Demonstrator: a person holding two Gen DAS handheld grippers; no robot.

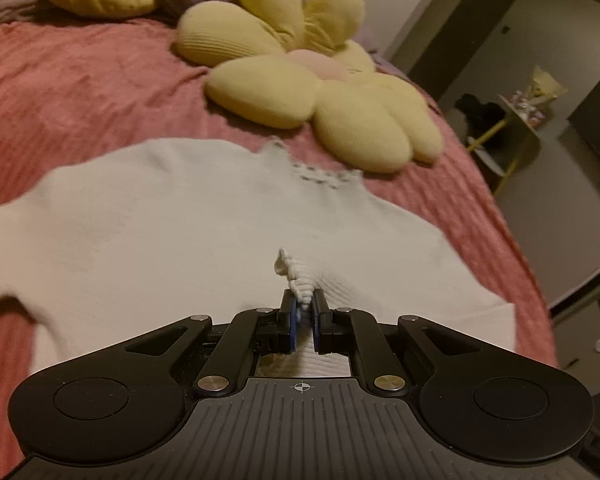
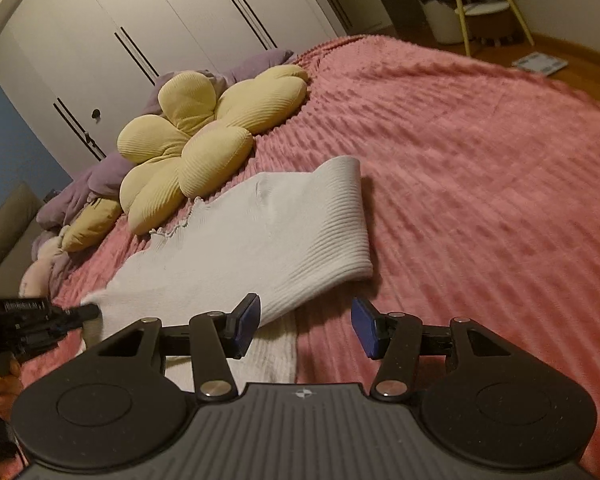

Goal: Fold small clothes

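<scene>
A white ribbed knit top [image 1: 180,220] lies spread on the pink bedspread [image 1: 80,80]. My left gripper [image 1: 303,300] is shut on a bunched, ruffled bit of the top's near edge, lifted slightly off the fabric. In the right wrist view the same top [image 2: 280,232] lies partly folded, its right side doubled over. My right gripper [image 2: 306,320] stands open just above the top's near right corner; its left pad hangs over the fabric, its right pad over the bare bedspread [image 2: 480,160]. The left gripper [image 2: 85,312] shows at the far left, at the garment's edge.
A yellow flower-shaped cushion [image 1: 320,92] [image 2: 196,140] lies just beyond the top. Purple pillows [image 2: 112,176] pile up behind it. The bed's far edge drops to a wooden floor with a yellow-legged stool [image 2: 484,8]. White wardrobe doors [image 2: 160,20] stand behind the bed.
</scene>
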